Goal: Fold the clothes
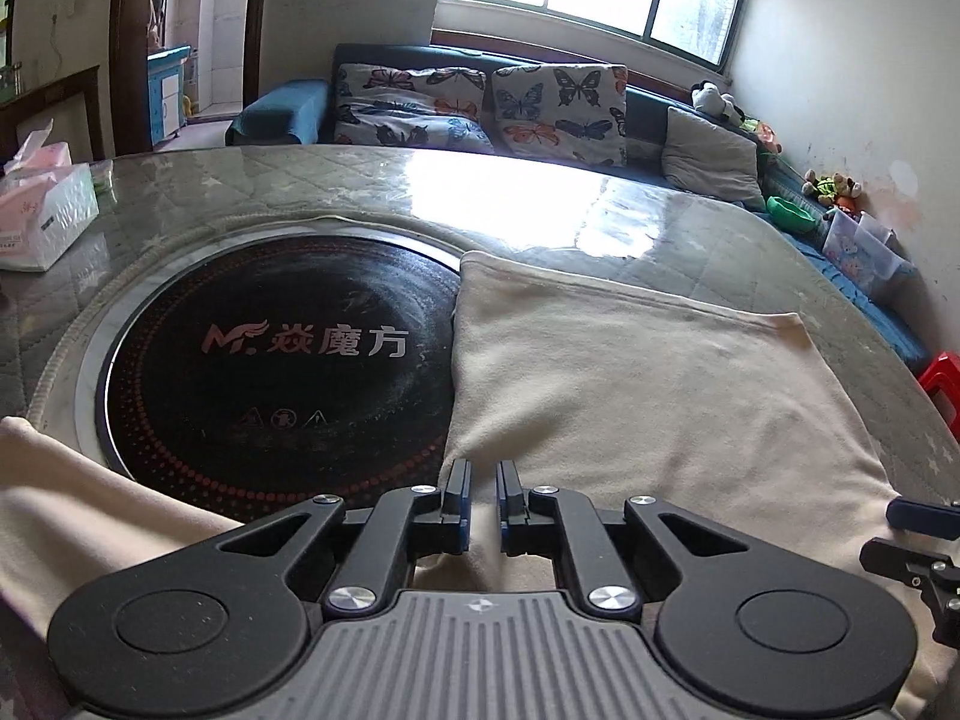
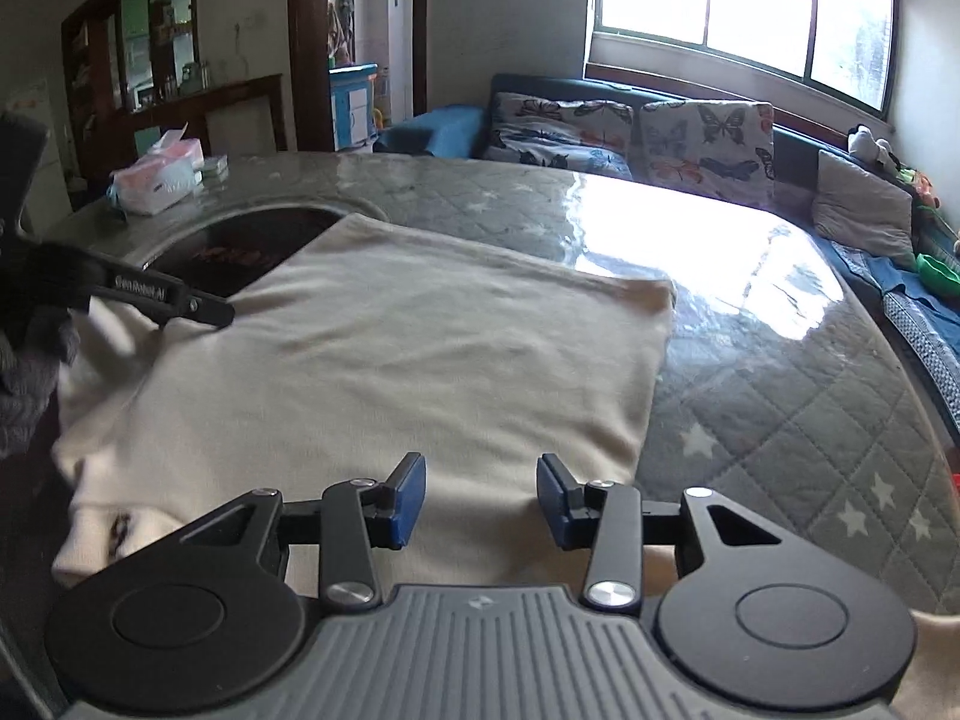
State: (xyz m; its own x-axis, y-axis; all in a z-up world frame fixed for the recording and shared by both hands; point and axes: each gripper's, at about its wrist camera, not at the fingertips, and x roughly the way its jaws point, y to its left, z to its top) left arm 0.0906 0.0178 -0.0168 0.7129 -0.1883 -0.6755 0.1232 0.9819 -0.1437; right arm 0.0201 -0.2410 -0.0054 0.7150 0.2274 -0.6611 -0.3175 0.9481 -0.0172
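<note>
Here my left gripper stands nearly shut, a thin gap showing, over the cloth; whether it pinches fabric I cannot tell. My right gripper gapes wide, empty. The cloth lies flat toward twelve o'clock (partly over the cooktop); mid-fold, I judge.

Cream garment, soft knit, lies flat across centre frame in the right wrist view, far edge folded straight, right corner slightly lifted. Lower left it bunches, small dark print showing, possibly a label. Its left portion overlaps the black round plate.
</note>
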